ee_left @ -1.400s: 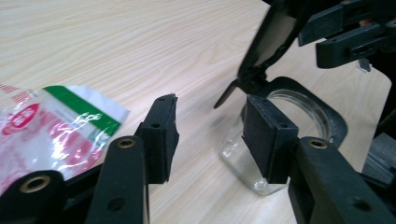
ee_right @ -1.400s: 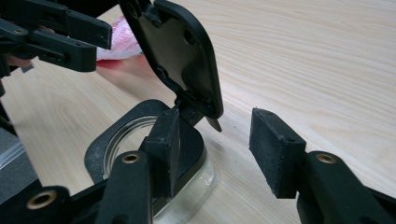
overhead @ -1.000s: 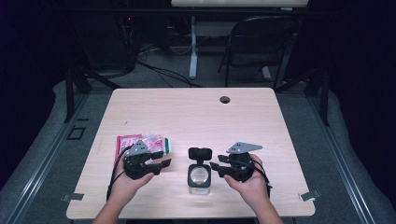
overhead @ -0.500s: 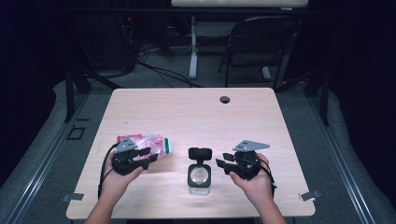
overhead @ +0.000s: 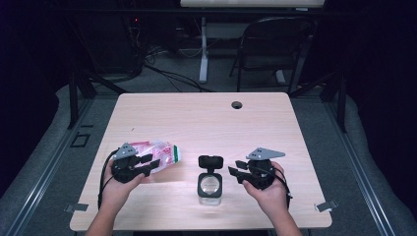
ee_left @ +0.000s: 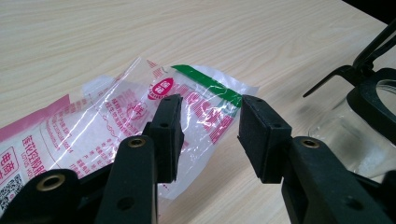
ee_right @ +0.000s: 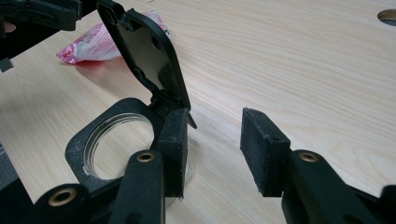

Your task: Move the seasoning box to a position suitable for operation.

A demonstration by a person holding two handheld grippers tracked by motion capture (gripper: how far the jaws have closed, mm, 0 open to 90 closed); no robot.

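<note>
A clear plastic bag [overhead: 162, 153] with red and green print lies flat on the table at the left. My left gripper [overhead: 149, 163] hovers over its near edge, open; its jaws have just been closing, and the bag's corner [ee_left: 205, 100] lies below the gap, untouched by the pads. At front centre stands a glass jar [overhead: 210, 186] with a black collar and its flip cap [ee_right: 144, 56] raised. My right gripper [overhead: 235, 170] is just right of the jar [ee_right: 116, 144], open; its jaws have just been closing on nothing, with the left pad [ee_right: 173, 140] beside the collar.
The pale wooden table [overhead: 206, 118] has a round cable hole [overhead: 237, 104] near its far edge. A folding chair [overhead: 275, 44] and cables stand on the floor beyond. The left gripper's body [ee_right: 42, 14] shows past the jar in the right gripper view.
My left gripper has slid leftward, back off the bag, uncovering more of it. Both grippers' jaws have narrowed a little. The right hand has stayed almost still beside the jar.
</note>
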